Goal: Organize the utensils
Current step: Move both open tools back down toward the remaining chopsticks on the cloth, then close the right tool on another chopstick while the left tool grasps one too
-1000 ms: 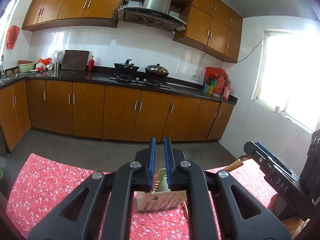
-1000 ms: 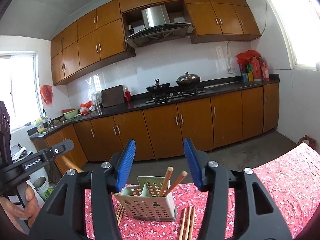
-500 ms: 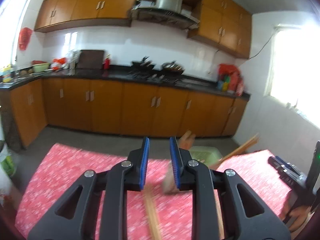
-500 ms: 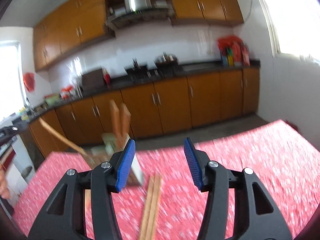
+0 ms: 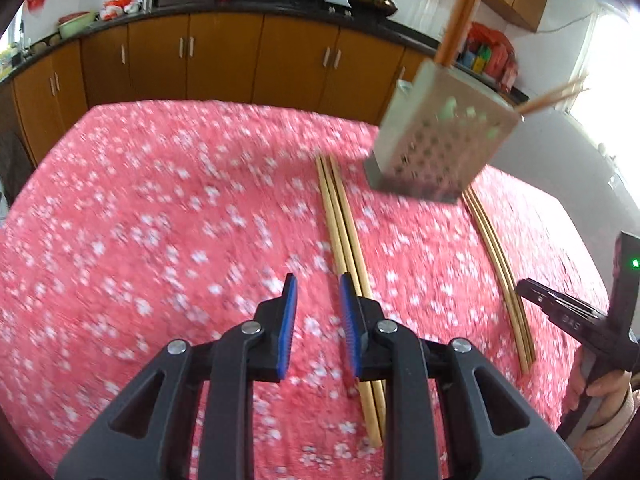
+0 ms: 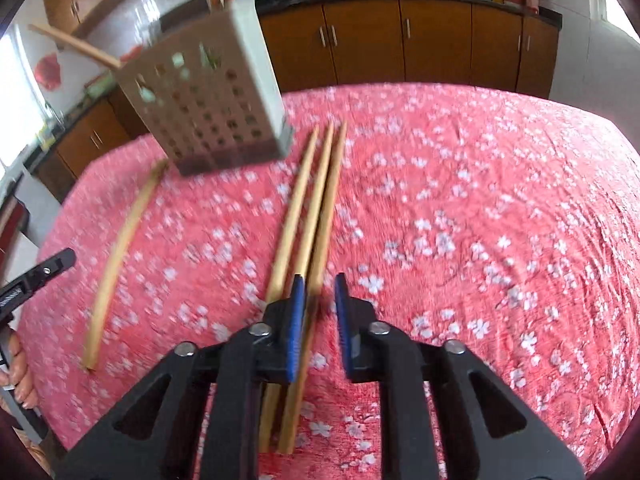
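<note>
right claw [image 6: 318, 316] closing around a chopstick [image 6: 320, 240] on the desk [image 6: 480, 200], left claw [image 5: 316, 316] slightly spread and empty, chopsticks [image 5: 344, 236] just right of it, holder [image 5: 440, 140] beyond

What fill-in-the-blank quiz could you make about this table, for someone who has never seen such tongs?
1. The red tablecloth is printed with small white ___.
2. The things that stick out of the top of the perforated holder are ___.
3. In the right wrist view, ___ loose chopsticks lie side by side just right of the holder.

Missing words: flowers; chopsticks; three.
</note>
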Action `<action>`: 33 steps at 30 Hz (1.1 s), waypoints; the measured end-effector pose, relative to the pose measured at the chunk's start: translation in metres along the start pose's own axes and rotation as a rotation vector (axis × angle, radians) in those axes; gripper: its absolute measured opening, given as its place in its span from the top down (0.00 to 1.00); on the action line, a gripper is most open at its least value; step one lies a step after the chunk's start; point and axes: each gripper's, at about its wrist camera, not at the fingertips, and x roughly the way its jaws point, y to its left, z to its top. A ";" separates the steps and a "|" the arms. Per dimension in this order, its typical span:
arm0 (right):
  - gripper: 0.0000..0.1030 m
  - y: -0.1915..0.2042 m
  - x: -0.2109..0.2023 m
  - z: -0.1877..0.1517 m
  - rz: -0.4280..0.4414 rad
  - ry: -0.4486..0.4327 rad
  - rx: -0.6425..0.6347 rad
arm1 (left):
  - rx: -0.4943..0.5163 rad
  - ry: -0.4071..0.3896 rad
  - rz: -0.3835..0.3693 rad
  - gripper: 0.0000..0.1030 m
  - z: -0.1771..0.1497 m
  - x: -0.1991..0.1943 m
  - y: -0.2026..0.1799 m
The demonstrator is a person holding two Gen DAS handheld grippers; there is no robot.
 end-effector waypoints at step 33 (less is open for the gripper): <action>0.92 -0.057 -0.008 0.001 -0.209 -0.073 0.077 | -0.001 0.027 0.183 0.92 0.000 0.023 0.032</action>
